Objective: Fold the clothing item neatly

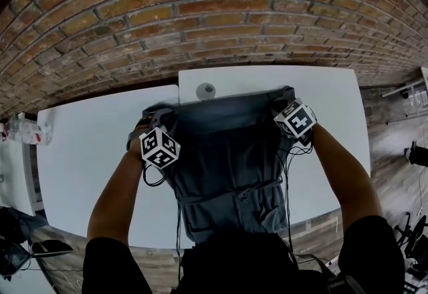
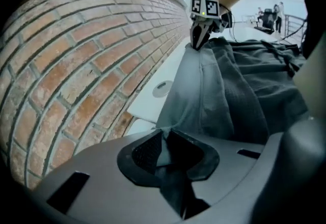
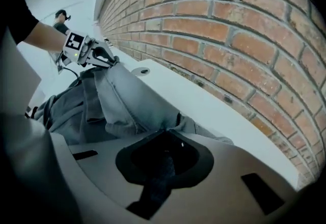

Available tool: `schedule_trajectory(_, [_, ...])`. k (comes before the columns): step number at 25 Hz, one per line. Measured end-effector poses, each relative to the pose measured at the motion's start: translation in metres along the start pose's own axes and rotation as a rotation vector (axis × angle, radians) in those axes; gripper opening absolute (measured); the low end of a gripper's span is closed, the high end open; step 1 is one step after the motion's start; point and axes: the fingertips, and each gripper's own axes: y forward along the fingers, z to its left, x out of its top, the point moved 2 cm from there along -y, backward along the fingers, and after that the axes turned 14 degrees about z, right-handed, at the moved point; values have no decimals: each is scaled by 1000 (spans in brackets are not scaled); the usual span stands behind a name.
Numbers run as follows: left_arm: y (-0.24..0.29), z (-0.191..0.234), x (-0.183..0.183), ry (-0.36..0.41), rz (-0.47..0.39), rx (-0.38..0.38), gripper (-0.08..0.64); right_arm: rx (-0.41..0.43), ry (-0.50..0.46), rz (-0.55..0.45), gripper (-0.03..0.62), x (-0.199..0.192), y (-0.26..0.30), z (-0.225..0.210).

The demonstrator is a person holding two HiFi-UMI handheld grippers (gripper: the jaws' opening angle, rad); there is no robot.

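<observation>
A dark grey garment [image 1: 227, 152] is stretched between my two grippers over the white tables, its far edge taut and its lower part hanging toward the person. My left gripper [image 1: 151, 119] is shut on the garment's far left corner; in the left gripper view cloth [image 2: 229, 90] runs out from between the jaws [image 2: 164, 134]. My right gripper [image 1: 285, 100] is shut on the far right corner, with fabric [image 3: 117, 101] pinched in its jaws [image 3: 165, 134]. Each gripper view shows the other gripper across the cloth: the right gripper [image 2: 201, 39] and the left gripper [image 3: 104, 57].
Two white tables [image 1: 87, 152] [image 1: 334, 105] stand against a brick wall [image 1: 214, 19]. A round grey disc [image 1: 205, 91] sits in the tabletop just beyond the garment. Bottles [image 1: 23, 131] are at the far left. A dark bag [image 1: 17, 239] lies on the floor at lower left.
</observation>
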Motion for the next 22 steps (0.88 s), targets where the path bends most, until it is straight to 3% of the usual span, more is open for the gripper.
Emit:
schedule_trajectory(5, [8,-5,-11,-126,25,-57,32,75,181,-34,31,-4,1,-11])
schedule_trajectory(9, [8,1,-14,-297,0,-134,32,77,252,-91,31,-3,-2,-12])
schedule_trajectory(11, [-4,6,-17,-380,-36,-151,32,45,288,-210,16,0,-24,-12])
schedule_trajectory(13, [-24,12,-25,-438,-79,-133,32,44,392,-376,10,2,-59,-9])
schedule_trajectory(16, [-51,3,-54,-479,-96,-116,5,37,491,-502,9,-20,-98,16])
schedule_trajectory(22, [-94,-44,-108,-433,-53,-135,0,-50,503,-497,2,-81,-132,93])
